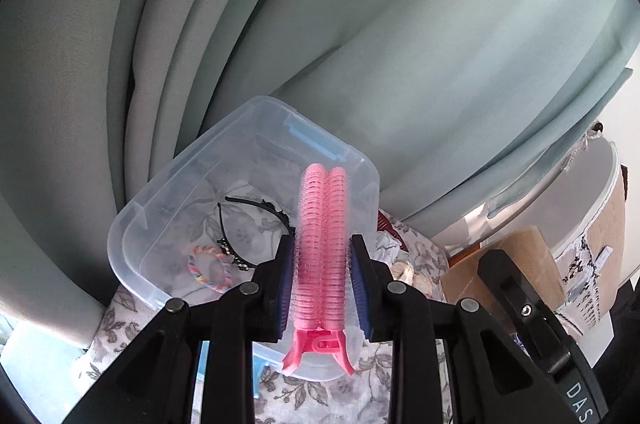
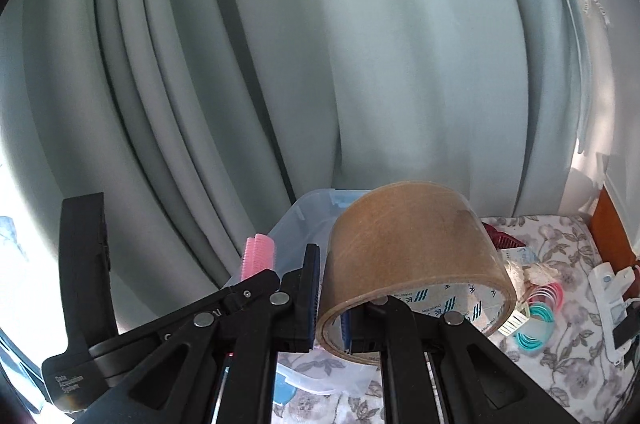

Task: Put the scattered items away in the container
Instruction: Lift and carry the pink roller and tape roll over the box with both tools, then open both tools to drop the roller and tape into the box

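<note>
My left gripper (image 1: 322, 260) is shut on a pink hair roller clip (image 1: 322, 232) and holds it over the clear plastic container (image 1: 132, 224). Inside the container lie a black headband (image 1: 256, 204) and a multicoloured braided hair tie (image 1: 208, 266). My right gripper (image 2: 330, 288) is shut on the wall of a roll of brown packing tape (image 2: 412, 244), one pad outside the roll and one inside. It hangs just right of the container (image 2: 304, 224). The pink hair roller clip (image 2: 256, 256) and the left gripper's black body show at the left of the right wrist view.
Pale green curtains (image 2: 320, 64) hang right behind the container. On the floral tablecloth (image 2: 568, 236) to the right lie pink and teal ring-shaped items (image 2: 540, 312), a dark red comb (image 2: 500, 236) and a white device (image 2: 608, 288). Cardboard boxes (image 1: 512, 256) stand at the right.
</note>
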Demonstrator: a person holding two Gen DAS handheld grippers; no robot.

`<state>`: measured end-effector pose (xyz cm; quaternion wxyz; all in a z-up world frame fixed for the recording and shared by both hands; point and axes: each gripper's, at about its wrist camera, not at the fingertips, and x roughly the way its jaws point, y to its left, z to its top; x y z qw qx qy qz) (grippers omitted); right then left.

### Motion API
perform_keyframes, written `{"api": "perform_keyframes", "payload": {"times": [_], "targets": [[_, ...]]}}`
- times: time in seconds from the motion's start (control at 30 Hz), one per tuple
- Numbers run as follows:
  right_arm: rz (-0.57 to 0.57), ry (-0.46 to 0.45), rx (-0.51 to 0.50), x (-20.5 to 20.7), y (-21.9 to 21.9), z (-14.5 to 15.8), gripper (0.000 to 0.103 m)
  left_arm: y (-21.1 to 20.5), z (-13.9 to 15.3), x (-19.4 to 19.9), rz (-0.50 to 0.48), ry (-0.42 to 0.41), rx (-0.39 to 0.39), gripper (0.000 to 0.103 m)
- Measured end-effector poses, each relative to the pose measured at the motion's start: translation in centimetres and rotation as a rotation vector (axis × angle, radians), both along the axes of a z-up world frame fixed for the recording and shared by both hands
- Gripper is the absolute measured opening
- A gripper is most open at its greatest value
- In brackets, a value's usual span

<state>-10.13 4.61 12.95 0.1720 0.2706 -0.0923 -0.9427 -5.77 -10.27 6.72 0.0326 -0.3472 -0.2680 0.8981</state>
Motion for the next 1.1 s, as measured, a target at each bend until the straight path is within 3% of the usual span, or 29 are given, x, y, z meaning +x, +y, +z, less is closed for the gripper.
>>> {"api": "perform_keyframes", "payload": {"times": [0.5,0.77,1.1], "targets": [[0.123,-0.099,0.075,-2.7,-5.0,-3.8,0.01,-5.1,-3.0,0.6,0.064,-0.055,0.056,0.028],[0.157,-0.154,0.095,-2.7,-6.5,-6.8,0.011,-5.2,-4.1,0.1,0.048,-0.076,0.078,0.028],[0.209,-0.15,0.132,-1.4,-7.8,-7.2,0.014,-5.1,-4.9,-0.6,0.038,-0.101,0.074,0.028]]}}
